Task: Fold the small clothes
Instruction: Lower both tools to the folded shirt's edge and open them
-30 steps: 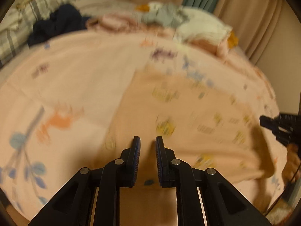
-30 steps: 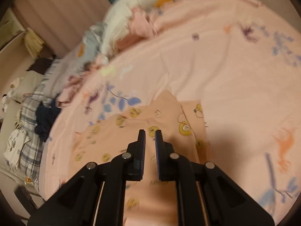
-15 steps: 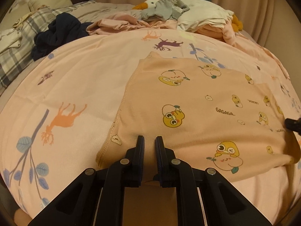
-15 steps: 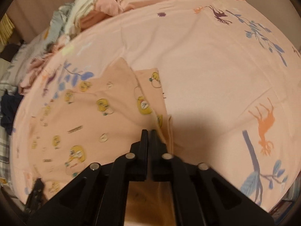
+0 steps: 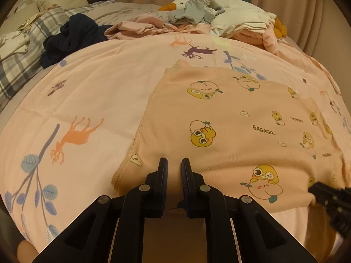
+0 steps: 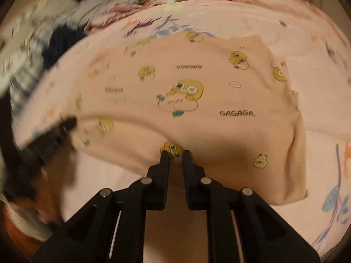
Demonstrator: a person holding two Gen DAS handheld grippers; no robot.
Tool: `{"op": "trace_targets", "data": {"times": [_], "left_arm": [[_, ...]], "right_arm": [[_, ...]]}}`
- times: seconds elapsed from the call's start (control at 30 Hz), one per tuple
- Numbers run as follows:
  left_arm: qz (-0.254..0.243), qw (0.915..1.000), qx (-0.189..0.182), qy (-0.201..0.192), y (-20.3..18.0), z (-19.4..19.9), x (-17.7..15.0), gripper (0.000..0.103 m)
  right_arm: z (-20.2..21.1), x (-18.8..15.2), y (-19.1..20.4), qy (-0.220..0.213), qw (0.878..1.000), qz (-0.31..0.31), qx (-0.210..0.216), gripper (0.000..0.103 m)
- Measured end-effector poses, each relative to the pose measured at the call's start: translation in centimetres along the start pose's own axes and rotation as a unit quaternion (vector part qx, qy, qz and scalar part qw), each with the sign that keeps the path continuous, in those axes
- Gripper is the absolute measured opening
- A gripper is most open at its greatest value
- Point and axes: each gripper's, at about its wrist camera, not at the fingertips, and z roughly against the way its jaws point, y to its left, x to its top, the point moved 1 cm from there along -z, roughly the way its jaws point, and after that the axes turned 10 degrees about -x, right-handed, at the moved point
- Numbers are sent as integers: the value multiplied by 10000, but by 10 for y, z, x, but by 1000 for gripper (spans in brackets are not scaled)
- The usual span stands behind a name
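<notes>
While both claws pinch its near hem, the peach garment [image 5: 230,131] lies flat on the bedsheet [image 5: 92,92]; left gripper [image 5: 174,164] clamped narrow, right gripper [image 6: 175,156] clamped, jaws just eased slightly. Clothes pile [image 5: 197,15] at twelve o'clock, navy garment [image 5: 70,37] at ten; bare sheet at nine.

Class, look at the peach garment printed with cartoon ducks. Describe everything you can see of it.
The peach garment is soft knit cloth with yellow duck and peach cartoons and the word GAGAGA. It lies spread on the pink animal-print bedsheet, stitched hem showing at its left edge, its right edge folded under. The left tool and right tool each pinch its near edge; the right tool's jaws have just been opening slightly, cloth still between them.
</notes>
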Motion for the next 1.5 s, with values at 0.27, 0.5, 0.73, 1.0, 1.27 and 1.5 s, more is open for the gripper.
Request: {"op": "trace_targets", "data": {"times": [0.27, 0.5, 0.73, 1.0, 1.27, 1.5], "left_arm": [[-45, 10000, 70, -18, -1, 0, -1, 12], [-131, 9997, 206, -55, -6, 0, -4, 12], [445, 9974, -529, 226, 9, 18, -11, 13], [2379, 9100, -3166, 1228, 38, 14, -28, 50], [3575, 8617, -3541, 657, 66, -1, -28, 51], [3827, 8578, -3401, 449, 70, -9, -15, 51]], "right_arm": [[19, -12, -22, 168, 9983, -166, 542, 17], [32, -3, -17, -339, 9903, -587, 1213, 38], [2, 4, 12, 211, 9960, -342, 802, 37], [17, 11, -8, 132, 9893, -852, 1180, 38], [15, 8, -19, 214, 9864, -1068, 1235, 38], [7, 11, -23, 294, 9854, -1131, 1236, 38]]}}
